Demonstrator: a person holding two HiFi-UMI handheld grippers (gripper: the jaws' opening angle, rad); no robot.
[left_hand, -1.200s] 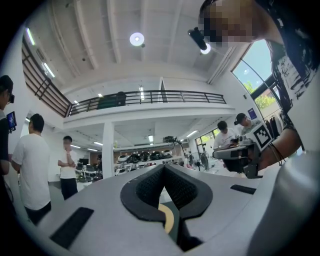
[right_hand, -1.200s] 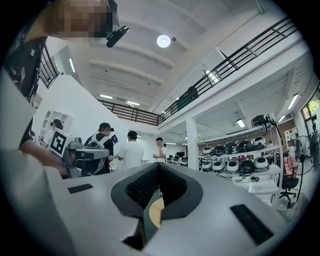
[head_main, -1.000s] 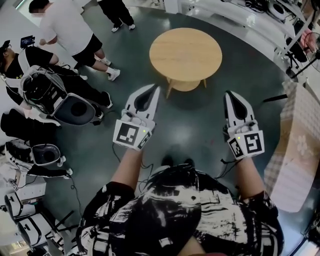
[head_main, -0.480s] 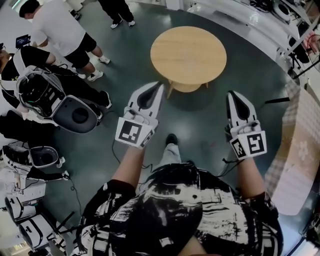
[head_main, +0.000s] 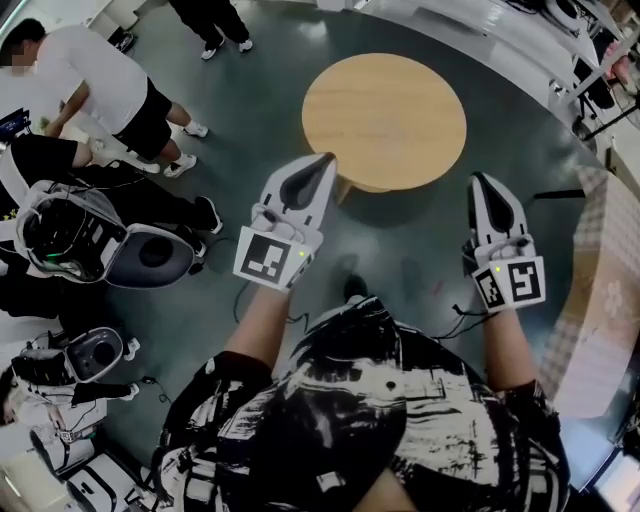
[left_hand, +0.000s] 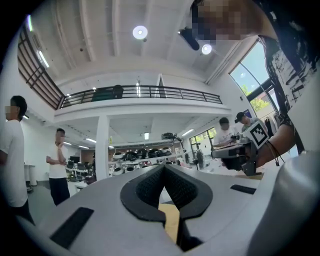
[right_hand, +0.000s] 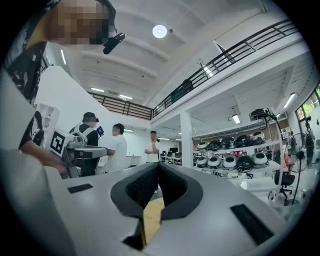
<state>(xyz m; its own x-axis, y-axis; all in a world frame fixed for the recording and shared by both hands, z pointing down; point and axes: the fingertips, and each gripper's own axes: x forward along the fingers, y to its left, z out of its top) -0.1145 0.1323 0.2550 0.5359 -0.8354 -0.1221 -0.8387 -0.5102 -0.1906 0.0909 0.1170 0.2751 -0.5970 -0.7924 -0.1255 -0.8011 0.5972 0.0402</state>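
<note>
2 grippers held above dark floor (head_main: 400, 270). Left gripper (head_main: 326, 160): jaws clenched together, nothing between. Right gripper (head_main: 481, 181): the same, empty. Beyond them, round wooden table (head_main: 385, 105); in head view the left tip overlaps its near edge, the right tip sits just beside it. Bystanders (head_main: 100, 85) stand far left.

1. A dark, glossy floor (head_main: 400, 265) carries everything seen from the head view.
2. A round wooden worktop (head_main: 385, 115) stands on it, ahead of the person.
3. Rounded grey-and-white machines (head_main: 150, 255) sit on the floor at the left, with a person in a white shirt (head_main: 100, 85) standing near them.
4. In the right gripper view, a white shelf (right_hand: 235, 172) holds a row of helmet-like units (right_hand: 231, 161).
</note>
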